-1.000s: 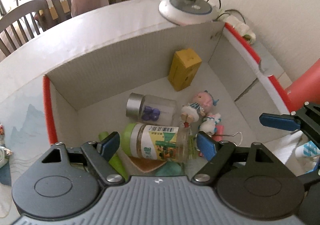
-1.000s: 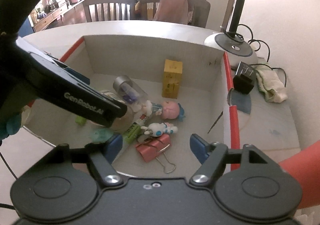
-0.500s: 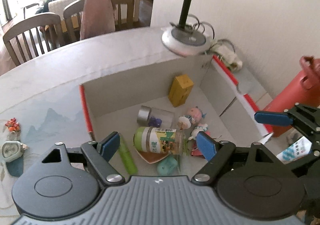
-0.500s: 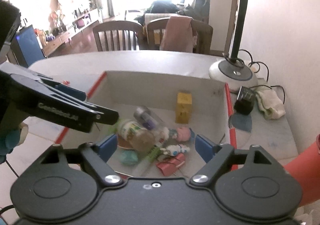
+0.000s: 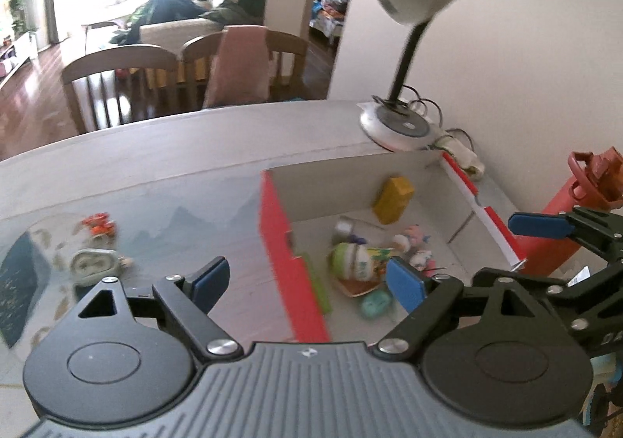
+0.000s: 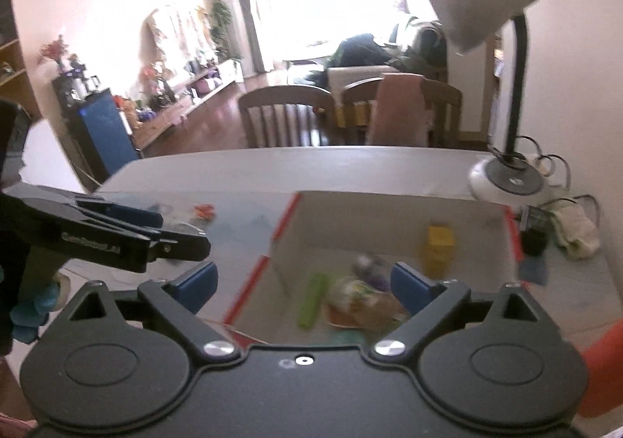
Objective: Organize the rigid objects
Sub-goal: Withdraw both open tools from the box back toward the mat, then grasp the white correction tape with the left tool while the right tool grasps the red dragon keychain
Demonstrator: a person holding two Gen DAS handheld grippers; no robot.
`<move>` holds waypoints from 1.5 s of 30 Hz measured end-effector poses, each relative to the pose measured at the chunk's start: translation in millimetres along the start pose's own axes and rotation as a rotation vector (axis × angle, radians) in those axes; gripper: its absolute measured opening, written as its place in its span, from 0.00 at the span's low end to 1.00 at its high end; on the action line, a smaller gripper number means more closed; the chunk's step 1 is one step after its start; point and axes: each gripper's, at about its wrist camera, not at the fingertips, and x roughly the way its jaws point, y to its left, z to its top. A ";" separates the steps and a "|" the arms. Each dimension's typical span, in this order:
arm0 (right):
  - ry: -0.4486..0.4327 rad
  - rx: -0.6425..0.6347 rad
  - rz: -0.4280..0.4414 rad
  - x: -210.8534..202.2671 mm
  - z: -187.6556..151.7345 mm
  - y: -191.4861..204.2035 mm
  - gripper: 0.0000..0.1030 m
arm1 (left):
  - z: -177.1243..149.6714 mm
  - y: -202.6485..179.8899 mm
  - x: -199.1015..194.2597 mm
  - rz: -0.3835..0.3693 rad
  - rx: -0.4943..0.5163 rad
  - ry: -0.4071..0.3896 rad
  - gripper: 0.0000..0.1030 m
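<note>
- Left tool [image 5: 307, 282]: jaws wide apart, nothing between them; held above the worktop [image 5: 163, 165], straddling the near-left red-edged wall of the cardboard box [image 5: 272, 223].
- Right tool [image 6: 303, 282]: jaws also wide, empty; its blue pad and black linkage enter the left view at the box's right side.
- Inside the box: yellow carton [image 5: 393, 200] upright by the far wall; labelled jar with green lid [image 5: 360, 258] on its side mid-floor; small clear jar with a metal cap [image 5: 346, 229] behind it, partly hidden.
- Green stick [image 6: 311, 299] along the box's left wall; teal item [image 5: 373, 303] near the front, shape unclear.
- Small figurines [image 5: 412, 241] right of the jar, blurred, details unreadable.
- Outside the box, to its left: pale alarm clock [image 5: 93, 262] and orange toy [image 5: 97, 225], both smeared.
- Desk lamp [image 5: 405, 60] behind the box; red bottle [image 5: 560, 216] right of it, partly blocked by the right tool.
</note>
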 end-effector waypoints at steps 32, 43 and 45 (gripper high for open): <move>0.127 -0.001 -0.119 205.7 54.4 174.0 0.95 | -44.4 256.5 21.7 0.005 -0.003 -0.046 1.00; 0.223 -0.037 -0.133 292.1 65.2 178.1 0.94 | -48.4 279.0 78.4 -0.033 0.086 -0.036 1.00; 0.242 -0.039 -0.135 307.9 67.5 177.0 0.94 | -48.7 279.7 86.3 -0.028 0.099 -0.041 1.00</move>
